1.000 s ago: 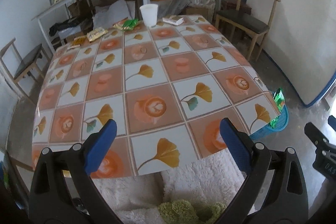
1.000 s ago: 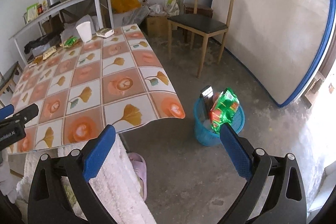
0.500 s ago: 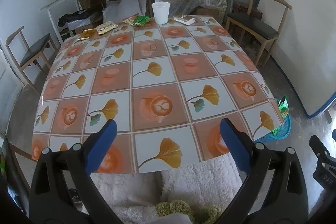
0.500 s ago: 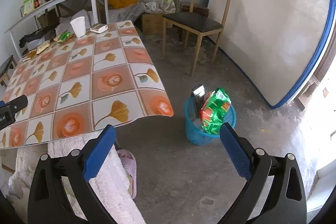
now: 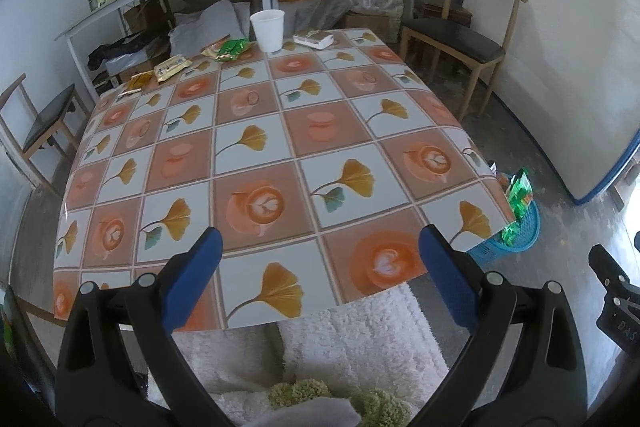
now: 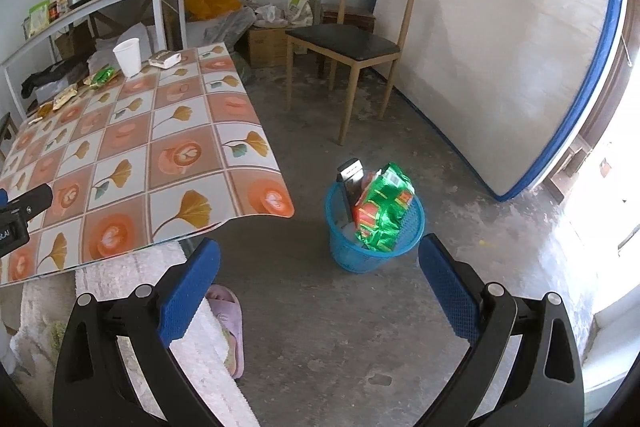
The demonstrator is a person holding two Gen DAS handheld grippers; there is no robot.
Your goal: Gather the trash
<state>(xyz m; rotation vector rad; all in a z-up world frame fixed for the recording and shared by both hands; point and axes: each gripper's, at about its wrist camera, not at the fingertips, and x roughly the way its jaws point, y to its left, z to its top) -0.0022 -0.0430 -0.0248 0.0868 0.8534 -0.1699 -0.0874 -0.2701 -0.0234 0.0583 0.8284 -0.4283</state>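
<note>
**Both tongs wide apart and empty, trash split between table and basket**

The left gripper [image 5: 318, 255] hangs over the near edge of the table [image 5: 344, 131], its blue pads spread wide with nothing between them. The right gripper [image 6: 318, 267] is equally wide and empty, over bare concrete floor [image 6: 360, 327], with the blue basket [image 6: 374, 247] at 12 o'clock just beyond its tips.

The basket stands on the floor near the table's corner and holds a green snack bag [image 6: 384, 207] upright and a dark flat pack [image 6: 351, 183] leaning beside it.

At the table's far end, around 11 to 12 o'clock in the left view, stand a white paper cup [image 5: 267, 30], a small white box [image 5: 314, 39], a green wrapper [image 5: 232, 49] and yellowish packets [image 5: 172, 67].
</note>
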